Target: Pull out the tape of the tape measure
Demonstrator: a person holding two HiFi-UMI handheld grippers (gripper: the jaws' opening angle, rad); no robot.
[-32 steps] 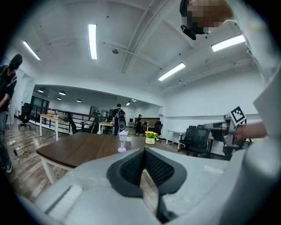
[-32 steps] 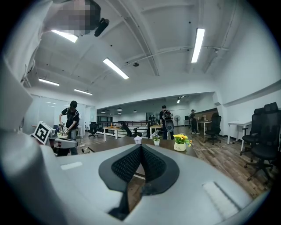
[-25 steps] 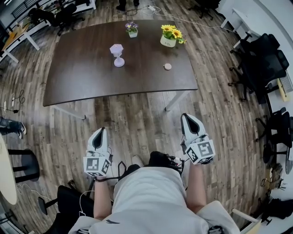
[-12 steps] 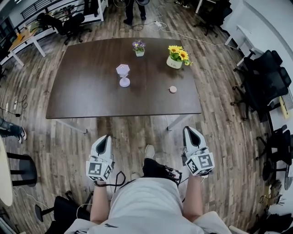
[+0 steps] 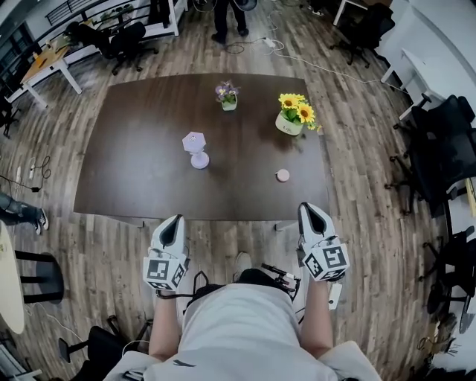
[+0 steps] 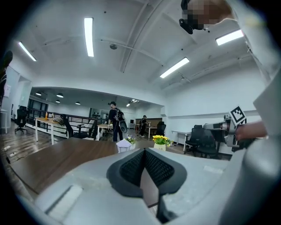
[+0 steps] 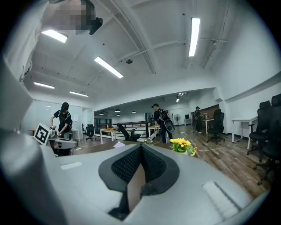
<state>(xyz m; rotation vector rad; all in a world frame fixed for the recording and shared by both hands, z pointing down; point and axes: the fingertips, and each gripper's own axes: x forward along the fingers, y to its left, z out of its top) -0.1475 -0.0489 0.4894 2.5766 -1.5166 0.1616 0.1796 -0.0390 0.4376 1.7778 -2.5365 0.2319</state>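
A small round pale tape measure (image 5: 282, 175) lies on the dark brown table (image 5: 141, 178), near its front right edge. Both grippers hang short of the table's front edge, over the wooden floor. My left gripper (image 5: 172, 222) is shut and empty, its tip pointing at the table edge on the left. My right gripper (image 5: 310, 209) is also shut and empty, a little nearer than the tape measure and to its right. In the left gripper view the pads (image 6: 154, 167) meet with nothing between them. In the right gripper view the pads (image 7: 151, 165) do the same. Neither gripper view shows the tape measure.
On the table stand a pink lamp-like object (image 5: 195, 149), a pot of yellow flowers (image 5: 294, 114) and a small pot of purple flowers (image 5: 227, 95). Black office chairs (image 5: 446, 149) stand at the right. A person (image 5: 227, 15) stands beyond the table's far side.
The table has come closer in the head view, so its front edge now lies just ahead of both grippers. Both grippers stay shut and level.
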